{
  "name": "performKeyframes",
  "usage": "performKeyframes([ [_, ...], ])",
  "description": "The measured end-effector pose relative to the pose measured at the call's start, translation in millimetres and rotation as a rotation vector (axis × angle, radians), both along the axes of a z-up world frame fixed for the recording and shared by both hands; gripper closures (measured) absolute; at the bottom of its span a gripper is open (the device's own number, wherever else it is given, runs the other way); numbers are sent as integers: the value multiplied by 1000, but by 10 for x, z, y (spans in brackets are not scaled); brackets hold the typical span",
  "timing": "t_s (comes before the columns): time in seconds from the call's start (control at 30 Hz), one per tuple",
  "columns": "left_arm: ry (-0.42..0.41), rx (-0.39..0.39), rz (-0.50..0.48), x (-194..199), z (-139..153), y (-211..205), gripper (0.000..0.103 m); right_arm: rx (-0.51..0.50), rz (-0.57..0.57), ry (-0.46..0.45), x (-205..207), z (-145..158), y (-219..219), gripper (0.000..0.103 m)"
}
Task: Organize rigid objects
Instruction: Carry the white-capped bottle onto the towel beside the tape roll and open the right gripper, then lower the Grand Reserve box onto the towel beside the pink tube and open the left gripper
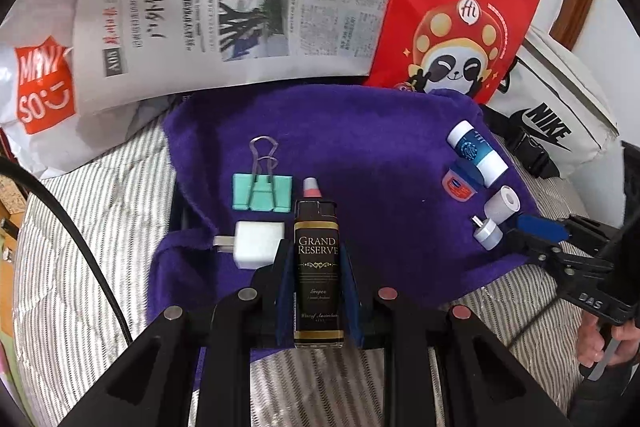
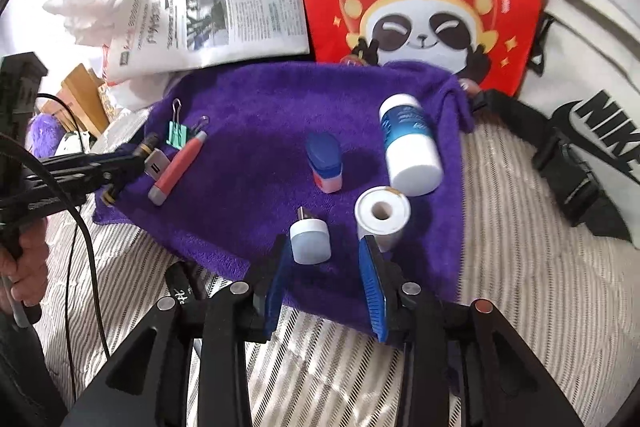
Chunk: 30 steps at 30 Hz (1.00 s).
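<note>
Left gripper [image 1: 318, 259] pinches the black lighter [image 1: 318, 275], pads pressed on both long sides; lighter's long axis runs along the fingers, over the towel's [image 1: 360, 131] near edge, left half. Whether it rests on the towel or hangs just above it, can't tell.

Right gripper [image 2: 324, 247] is spread, pinching nothing. Small plug [image 2: 310, 241] lies between the fingers, nearer the left finger [image 2: 280, 267], no pad pressing it; its metal prong points away from the gripper, so its axis is roughly in line with the fingers. It sits by the towel's near-right edge. Right hand is plainly the nearer one to it.

Likely next: left sets the lighter down in the left group, just beside the charger [image 1: 258, 243] and clip [image 1: 262, 193].

Count on towel:
- 1 lighter
- 1 white charger
- 1 green binder clip
- 1 red pen-like stick [image 2: 176, 169], long axis diagonal, left side
- 1 small plug
- 1 white roll [image 2: 382, 219], just beside right finger
- 1 blue-white bottle [image 2: 410, 153], lying down, toward right edge
- 1 small blue-lidded jar [image 2: 326, 163], mid towel

Grippers: 2.
</note>
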<state>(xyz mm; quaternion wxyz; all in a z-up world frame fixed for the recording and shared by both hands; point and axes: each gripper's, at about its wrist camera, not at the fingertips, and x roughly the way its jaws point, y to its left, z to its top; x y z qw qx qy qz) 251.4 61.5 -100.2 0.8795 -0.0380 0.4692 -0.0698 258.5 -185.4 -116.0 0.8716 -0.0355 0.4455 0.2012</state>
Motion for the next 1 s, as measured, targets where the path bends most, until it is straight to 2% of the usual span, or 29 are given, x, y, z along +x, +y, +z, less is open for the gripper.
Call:
performKeyframes([
  [0.2,22,-1,-36,195,-16,-253,81,2,-25,-74,-30,146,-171,64],
  [0.33,45,-4,-34,355,-99,-357,81,-10,-54,-49,37,109,-312,63],
  [0.53,78,72,-8,505,-296,-433,81,-10,-52,-52,71,91,-345,63],
  [0.83,78,132,-9,530,-345,-479,80,-8,-46,-43,53,78,-351,63],
  [1.0,84,141,-3,540,-354,-523,80,11,-56,-46,56,91,-407,63],
])
